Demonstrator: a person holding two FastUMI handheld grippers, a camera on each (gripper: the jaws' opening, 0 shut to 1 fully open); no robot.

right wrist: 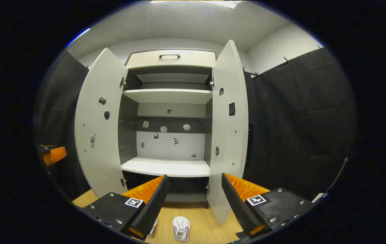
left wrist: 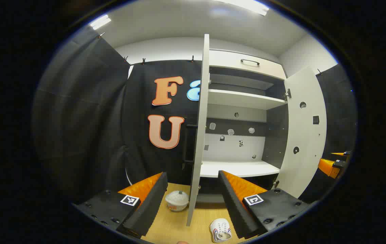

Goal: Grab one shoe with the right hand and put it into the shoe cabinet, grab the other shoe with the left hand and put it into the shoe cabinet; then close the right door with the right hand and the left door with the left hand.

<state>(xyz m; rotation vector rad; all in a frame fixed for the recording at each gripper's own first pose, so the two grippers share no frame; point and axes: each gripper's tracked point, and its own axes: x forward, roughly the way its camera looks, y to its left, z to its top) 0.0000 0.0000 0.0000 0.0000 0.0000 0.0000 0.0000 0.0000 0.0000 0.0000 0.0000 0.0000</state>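
1. Wooden floor (right wrist: 209, 223) is seen in front of a cabinet (right wrist: 169, 98), with black cloth hung on both sides and a white wall and ceiling behind.
2. Both cabinet doors are swung open: the left door (right wrist: 99, 128) and the right door (right wrist: 228, 128) are seen face-on in the right gripper view, while in the left gripper view the left door (left wrist: 200, 128) is seen edge-on.
3. Pale shelves (right wrist: 165, 166) are shown bare inside the cabinet, with small stickers on the back panel.
4. One white shoe (right wrist: 181, 229) is seen lying on the floor near the cabinet's front; a second shoe (right wrist: 152, 229) lies just left of it, largely hidden by a finger.
5. In the left gripper view a shoe (left wrist: 220, 230) lies right of the door's edge, and a white bowl (left wrist: 177, 200) sits to its left.
6. The left gripper (left wrist: 193, 200) is held spread, with nothing between its fingers.
7. The right gripper (right wrist: 194, 203) is likewise held spread and empty, above the shoes.
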